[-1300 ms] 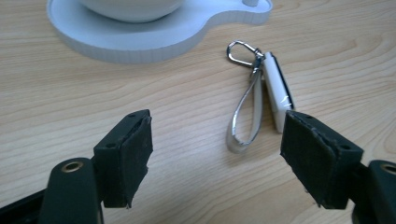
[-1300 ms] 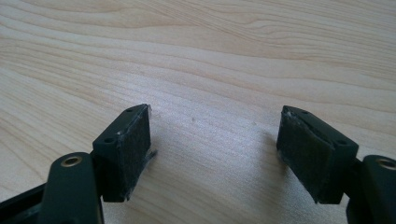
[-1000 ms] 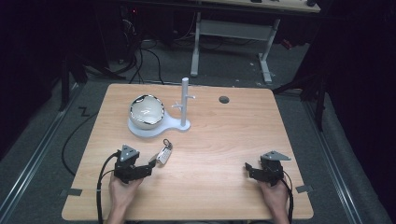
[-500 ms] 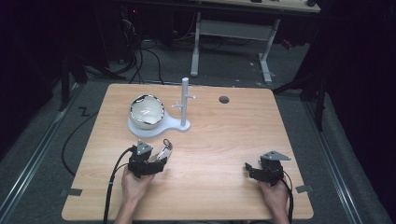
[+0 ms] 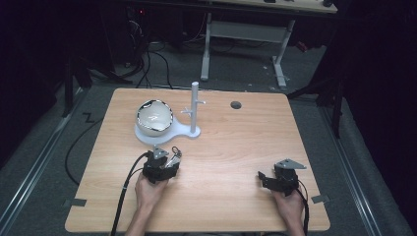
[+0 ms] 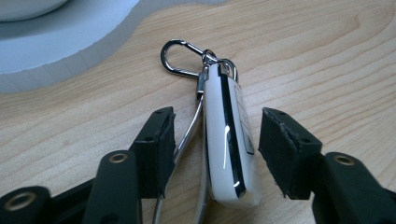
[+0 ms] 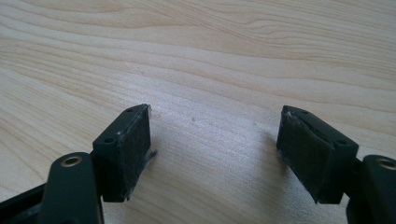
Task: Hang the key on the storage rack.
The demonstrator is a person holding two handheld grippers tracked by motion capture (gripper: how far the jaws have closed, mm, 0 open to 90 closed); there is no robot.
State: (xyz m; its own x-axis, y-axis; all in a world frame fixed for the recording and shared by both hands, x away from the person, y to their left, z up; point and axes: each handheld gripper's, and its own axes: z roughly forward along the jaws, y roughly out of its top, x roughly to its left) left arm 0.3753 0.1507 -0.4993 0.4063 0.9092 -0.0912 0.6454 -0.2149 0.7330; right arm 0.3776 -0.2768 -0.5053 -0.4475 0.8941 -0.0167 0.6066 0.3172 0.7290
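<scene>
Black hand-held gripper (image 5: 173,156), brass screws

My left gripper (image 6: 212,140) has black jaws; between them stands a white key fob (image 6: 226,140) with a chrome edge band and a silver carabiner (image 6: 180,58). The table (image 5: 236,147) is pale wood with a wavy grain. The stand (image 5: 189,129) is white; its bowl (image 5: 154,117) is white, dark-rimmed.

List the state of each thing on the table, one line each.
Key fob: on edge on the table, between the left tool's jaws, not yet gripped.
Carabiner: closed, flat on the wood.
Left tool: jaws have just been closing.
Right tool: open, empty.
Bowl: on the white stand.
</scene>
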